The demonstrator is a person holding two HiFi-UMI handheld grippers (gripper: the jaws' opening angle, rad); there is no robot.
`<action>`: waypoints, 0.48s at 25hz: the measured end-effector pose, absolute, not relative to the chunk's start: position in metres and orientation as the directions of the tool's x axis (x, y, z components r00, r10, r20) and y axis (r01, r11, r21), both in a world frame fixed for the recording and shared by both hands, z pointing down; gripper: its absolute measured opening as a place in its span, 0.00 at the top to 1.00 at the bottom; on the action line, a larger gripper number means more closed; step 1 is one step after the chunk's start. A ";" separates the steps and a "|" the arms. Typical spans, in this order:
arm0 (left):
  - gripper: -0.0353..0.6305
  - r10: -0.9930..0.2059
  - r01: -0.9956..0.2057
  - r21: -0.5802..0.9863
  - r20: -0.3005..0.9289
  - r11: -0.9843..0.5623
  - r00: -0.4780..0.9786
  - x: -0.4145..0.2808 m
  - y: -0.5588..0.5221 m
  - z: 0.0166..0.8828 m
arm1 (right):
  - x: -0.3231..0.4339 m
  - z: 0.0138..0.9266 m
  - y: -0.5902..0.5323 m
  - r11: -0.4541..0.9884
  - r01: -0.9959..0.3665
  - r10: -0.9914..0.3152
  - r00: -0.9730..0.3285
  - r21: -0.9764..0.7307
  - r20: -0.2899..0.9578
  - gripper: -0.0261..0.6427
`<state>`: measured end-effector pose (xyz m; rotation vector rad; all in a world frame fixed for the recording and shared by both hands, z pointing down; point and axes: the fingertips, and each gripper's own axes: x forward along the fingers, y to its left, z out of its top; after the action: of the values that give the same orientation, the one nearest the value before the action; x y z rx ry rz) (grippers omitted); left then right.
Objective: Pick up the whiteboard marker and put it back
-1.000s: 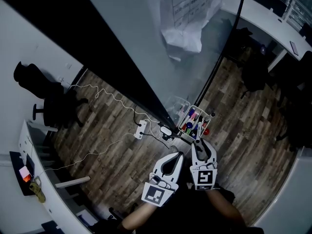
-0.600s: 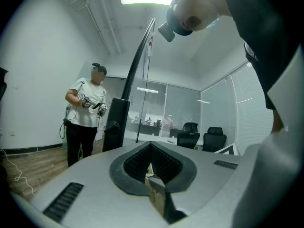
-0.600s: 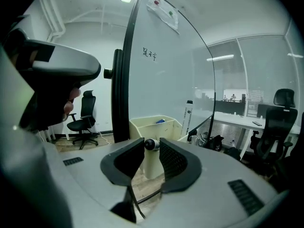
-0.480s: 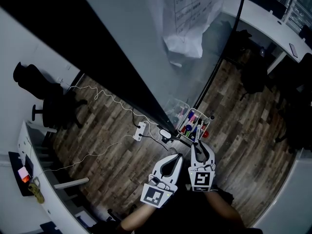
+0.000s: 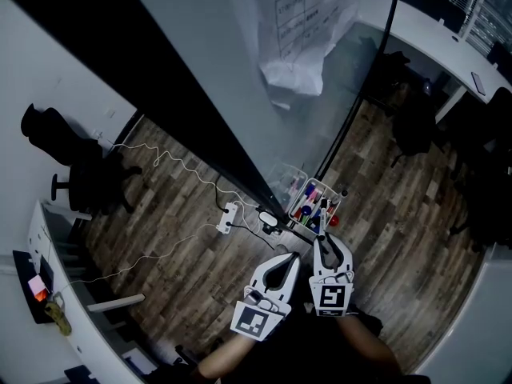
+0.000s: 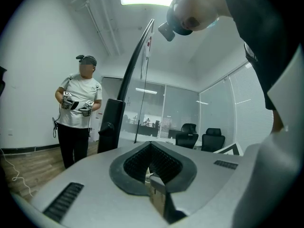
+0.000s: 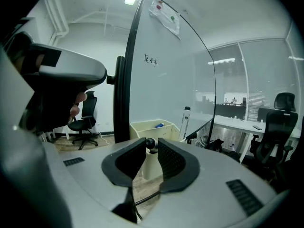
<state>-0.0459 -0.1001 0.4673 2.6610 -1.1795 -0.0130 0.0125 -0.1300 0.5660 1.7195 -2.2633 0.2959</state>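
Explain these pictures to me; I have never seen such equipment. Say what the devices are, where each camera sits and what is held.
No robot here: a person holds a hand tool with two jaws in each hand. The head view comes from a camera on the person's head, looking down at the left gripper, the right gripper, a whiteboard and a holder of markers at its foot. Each gripper view looks along that tool's own jaws. The left jaws are together, empty. The right jaws stand apart around the dark cap of an upright marker; they have just been closing and do not seem to grip it yet.
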 end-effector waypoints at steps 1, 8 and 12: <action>0.94 -0.731 -0.730 0.212 0.088 -0.650 0.677 -0.045 -0.099 0.468 | 0.014 0.564 -0.130 0.271 -0.962 -0.907 -0.252 0.011 0.339 0.83; 0.94 -0.737 -0.736 0.208 0.087 -0.645 0.670 -0.047 -0.096 0.466 | 0.021 0.552 -0.133 0.282 -0.959 -0.919 -0.262 0.028 0.294 0.83; 0.94 -0.742 -0.742 0.199 0.091 -0.640 0.665 -0.048 -0.095 0.467 | 0.026 0.547 -0.133 0.297 -0.955 -0.917 -0.282 0.011 0.282 0.84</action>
<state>-0.0479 -0.0950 0.4667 2.6619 -1.2036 0.0012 0.0262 -0.1333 0.5468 1.7187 -2.3307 0.2345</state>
